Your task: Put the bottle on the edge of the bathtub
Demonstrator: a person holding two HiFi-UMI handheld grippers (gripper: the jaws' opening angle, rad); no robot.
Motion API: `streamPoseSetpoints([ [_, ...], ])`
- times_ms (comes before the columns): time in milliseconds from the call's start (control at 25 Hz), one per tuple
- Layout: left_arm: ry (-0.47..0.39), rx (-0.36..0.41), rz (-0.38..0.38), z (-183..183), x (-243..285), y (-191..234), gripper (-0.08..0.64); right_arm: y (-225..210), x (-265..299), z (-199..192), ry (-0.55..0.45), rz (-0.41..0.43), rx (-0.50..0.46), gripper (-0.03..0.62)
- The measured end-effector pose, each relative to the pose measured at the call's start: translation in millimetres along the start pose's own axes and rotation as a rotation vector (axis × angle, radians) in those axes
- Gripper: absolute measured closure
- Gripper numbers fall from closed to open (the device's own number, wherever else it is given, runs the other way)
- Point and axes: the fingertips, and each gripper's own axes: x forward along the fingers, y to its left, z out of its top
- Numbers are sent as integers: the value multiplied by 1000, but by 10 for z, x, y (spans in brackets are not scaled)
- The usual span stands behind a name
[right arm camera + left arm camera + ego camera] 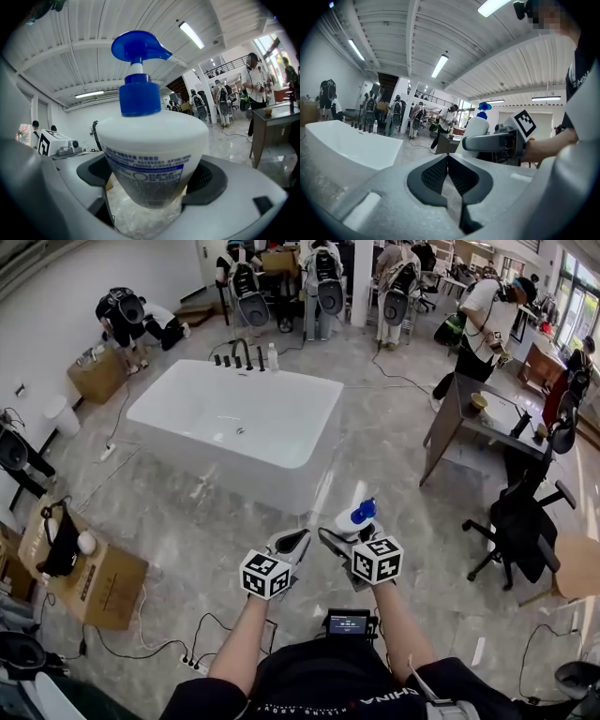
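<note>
The grey marbled floor (187, 512) is stretching out under me, and the white rectangular bathtub (234, 423) is standing on it ahead of me, well apart from my claws. Dark tap fittings (239, 354) are sticking up along its far rim, with a small clear bottle (272, 357) standing just beside them.

I am holding both claws out in front of me, side by side above the floor. My right claw (150, 187) is pinching the pump bottle (152, 154): its jaws are spread just wide enough for the body, and the dark pads (206, 180) are pressing on it from both sides. The pump bottle is standing upright in that grip, over the floor and short of the tub's near corner. Its body is showing plain white with rounded shoulders, a blue band and small print running across the label. A blue collar (139, 96) is sitting on the neck, and a blue pump head (139, 47) is topping it.

My left claw (449, 176) is hanging just beside the right one, its jaws pressed together with nothing between them.
</note>
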Motion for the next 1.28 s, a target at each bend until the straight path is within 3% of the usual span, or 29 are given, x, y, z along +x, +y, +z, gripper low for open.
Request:
streamPoseSetpoints([
  [560,26,83,6,261,831,287,551,-763,319,359,-30,0,-1,117],
  [1280,35,47,0,300,1405,654,551,-1307,756,452,8,4,4,117],
])
